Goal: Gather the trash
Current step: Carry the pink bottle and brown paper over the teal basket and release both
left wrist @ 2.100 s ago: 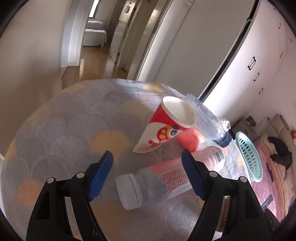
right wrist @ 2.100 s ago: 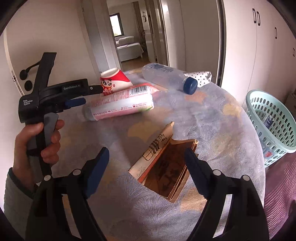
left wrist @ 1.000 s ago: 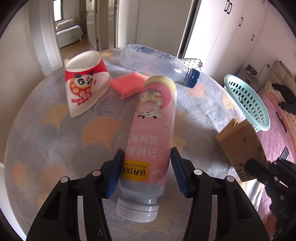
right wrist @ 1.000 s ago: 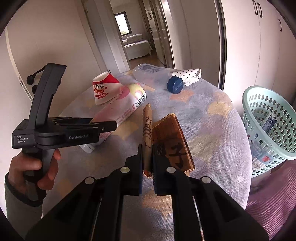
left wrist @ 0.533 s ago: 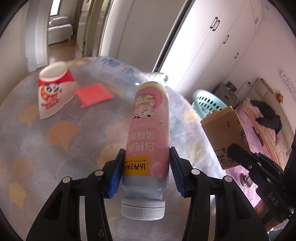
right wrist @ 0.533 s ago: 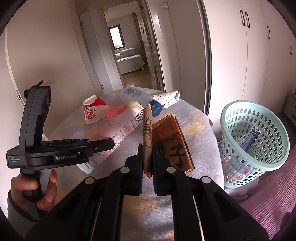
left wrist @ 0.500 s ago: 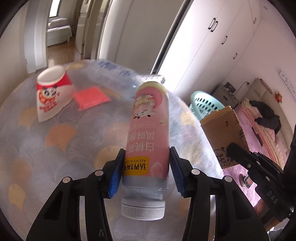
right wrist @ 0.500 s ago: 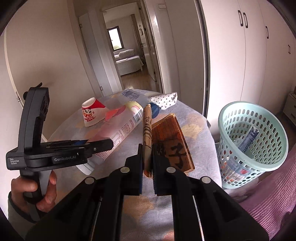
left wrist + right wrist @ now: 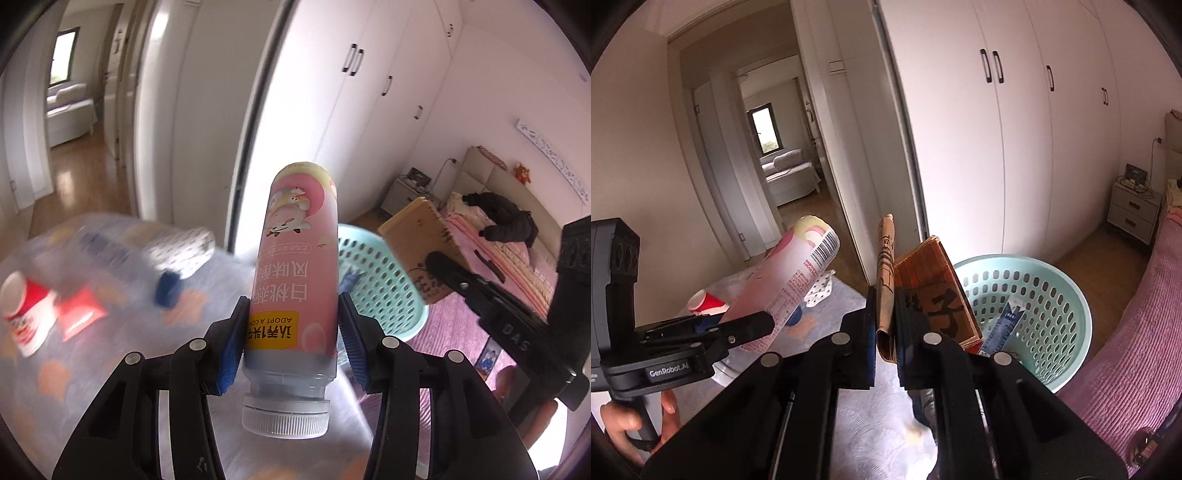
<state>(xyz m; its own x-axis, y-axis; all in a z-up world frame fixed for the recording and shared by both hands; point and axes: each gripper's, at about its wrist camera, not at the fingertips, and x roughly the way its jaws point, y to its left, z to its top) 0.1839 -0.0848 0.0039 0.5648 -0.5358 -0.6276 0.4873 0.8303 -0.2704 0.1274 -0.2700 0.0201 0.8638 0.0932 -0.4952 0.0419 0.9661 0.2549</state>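
Two pieces of trash held off the worktop, basket beyond

Left claw (image 9: pixel 291 343) clamped on the pink bottle (image 9: pixel 295 266) low on its label, cap toward the camera — looks empty, light, slick plastic, best held across the stiff body. Right claw (image 9: pixel 885 332) clenched on the folded brown paper bag (image 9: pixel 923 291) — thin, floppy, pinch the folded edge. Farther off, the mint basket (image 9: pixel 1052 295) stands on the floor beside the worktop (image 9: pixel 871 424).

Two bottles (image 9: pixel 295 258), one basket (image 9: pixel 384 295), one cup (image 9: pixel 26 314)
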